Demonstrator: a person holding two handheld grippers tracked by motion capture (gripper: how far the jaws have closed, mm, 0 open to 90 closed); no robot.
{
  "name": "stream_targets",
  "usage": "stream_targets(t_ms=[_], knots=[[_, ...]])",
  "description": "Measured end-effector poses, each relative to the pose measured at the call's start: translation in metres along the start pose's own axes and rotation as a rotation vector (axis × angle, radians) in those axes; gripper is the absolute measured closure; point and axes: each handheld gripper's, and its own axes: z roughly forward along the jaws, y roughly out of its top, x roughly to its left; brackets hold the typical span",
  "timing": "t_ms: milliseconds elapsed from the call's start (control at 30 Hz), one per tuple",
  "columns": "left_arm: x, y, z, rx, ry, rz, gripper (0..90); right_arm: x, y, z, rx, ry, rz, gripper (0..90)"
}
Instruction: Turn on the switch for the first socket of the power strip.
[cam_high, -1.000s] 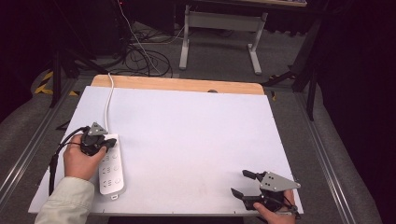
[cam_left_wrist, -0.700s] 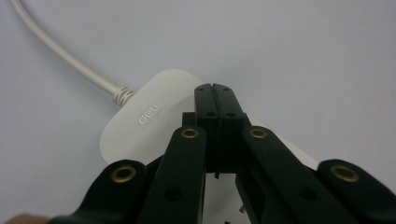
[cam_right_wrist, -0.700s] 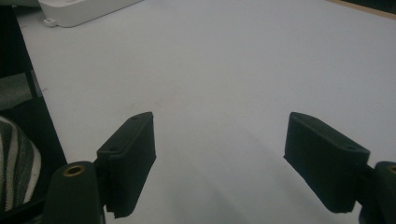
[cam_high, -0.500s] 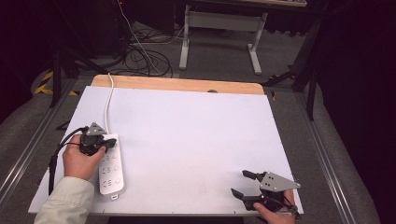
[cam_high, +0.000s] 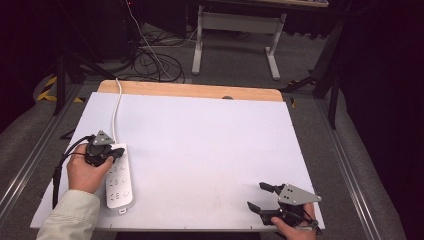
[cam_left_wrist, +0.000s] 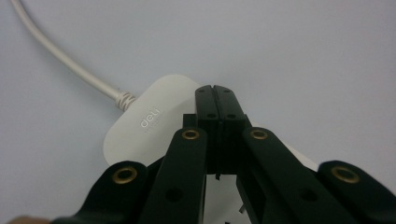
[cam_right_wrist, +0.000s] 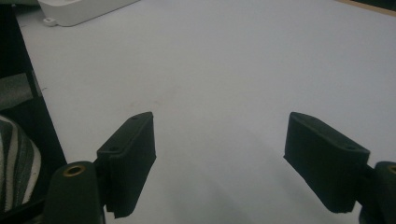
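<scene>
Here the left gripper (cam_high: 116, 152) has its jaws pressed flat together with nothing between them, its tips over the cord end of the white power strip (cam_high: 118, 177). The strip lies along the left side of the white table (cam_high: 210, 150), and its white cable (cam_high: 116, 107) runs off toward the far edge. Well apart from the strip, at the near right corner, the right gripper (cam_high: 260, 196) has its jaws spread wide and empty above the bare surface.

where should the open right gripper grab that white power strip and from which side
Probably across its narrow width near the bare near end, coming from above: the power strip lies flat and long on the table, and the shut left gripper is at its cord end. The right gripper stands open.
</scene>
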Motion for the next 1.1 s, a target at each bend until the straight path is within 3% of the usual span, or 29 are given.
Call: stream_targets(t_ms=[300,333,600,633,867,933,1033,1100], knots=[[-0.009,0.009,-0.020,-0.046,-0.026,0.015,90.0,0.000,0.000,-0.001,-0.002,-0.001,0.004,25.1],[-0.011,0.012,-0.023,-0.043,-0.026,0.031,90.0,0.000,0.000,-0.001,-0.002,-0.002,0.004,25.1],[-0.016,0.017,-0.033,-0.050,-0.053,0.041,90.0,-0.001,0.000,0.000,-0.001,-0.001,0.005,25.1],[-0.018,0.020,-0.036,-0.056,-0.044,0.057,90.0,-0.001,0.000,0.000,0.000,-0.002,0.004,25.1],[-0.019,0.020,-0.038,-0.063,-0.049,0.058,89.7,0.000,-0.001,0.000,0.002,0.000,0.000,25.1],[-0.021,0.021,-0.041,-0.106,-0.031,0.048,65.9,0.000,-0.001,0.000,0.000,0.000,0.000,25.1],[-0.022,0.021,-0.044,-0.127,-0.032,0.048,54.9,0.000,-0.001,-0.001,0.000,0.001,-0.001,25.1],[-0.023,0.020,-0.050,-0.172,-0.042,0.043,46.0,0.000,-0.001,-0.001,-0.002,-0.001,-0.001,25.1]])
